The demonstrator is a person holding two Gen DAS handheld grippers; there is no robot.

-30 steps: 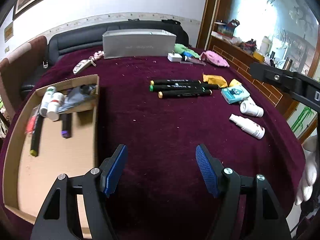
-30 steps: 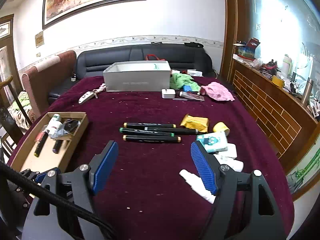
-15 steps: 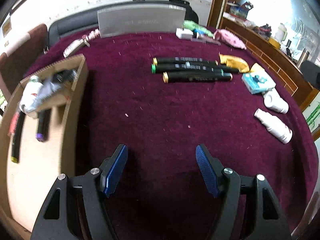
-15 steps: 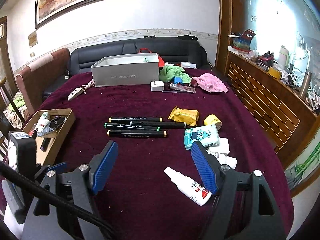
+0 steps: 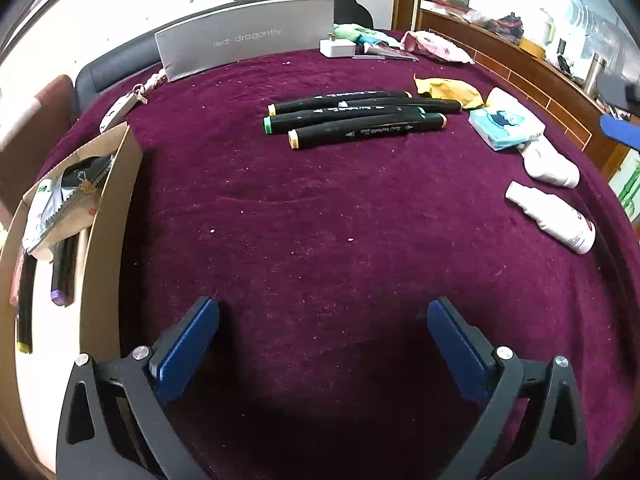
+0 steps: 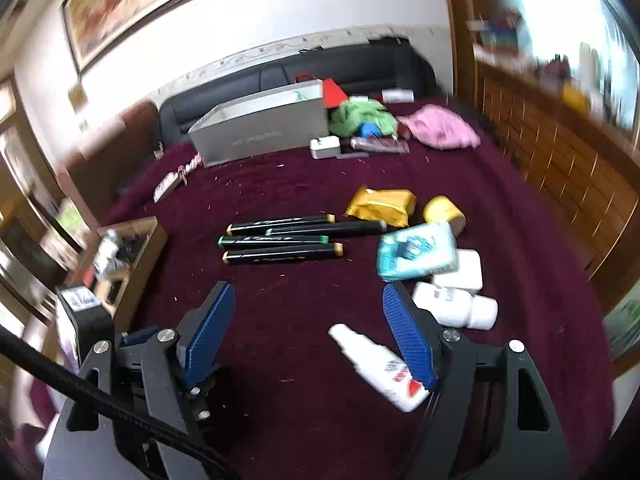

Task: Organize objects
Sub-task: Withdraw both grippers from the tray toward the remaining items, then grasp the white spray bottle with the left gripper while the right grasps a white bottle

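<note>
1. Since a second ago: left tongs (image 5: pixel 323 330) have sunk closer to the maroon velvet tabletop (image 5: pixel 320 220); the markers sit larger and higher in the left wrist view. Jaws are opening, nothing between them.
2. Right tongs (image 6: pixel 308 330) have swung toward the bottles; right wrist view is motion-blurred. Jaws stand fairly wide, gripping nothing; the white spray bottle with a red label (image 6: pixel 380 368) lies on the cloth partly behind the right-hand pad, lower centre of frame. Whether they touch cannot be told.
3. Four black marker pens with coloured end caps (image 5: pixel 356 120) lie side by side, upper centre of the left wrist view.
4. Right of the markers: yellow crinkled packet (image 5: pixel 446 90), light blue tissue pack (image 5: pixel 506 128), squat white plastic bottle (image 5: pixel 550 166).
5. Shallow brown cardboard tray (image 5: pixel 106 240), left edge of frame, holds markers and a silver pouch.
6. Grey rectangular box (image 5: pixel 248 42) stands at the far edge, upper centre.
</note>
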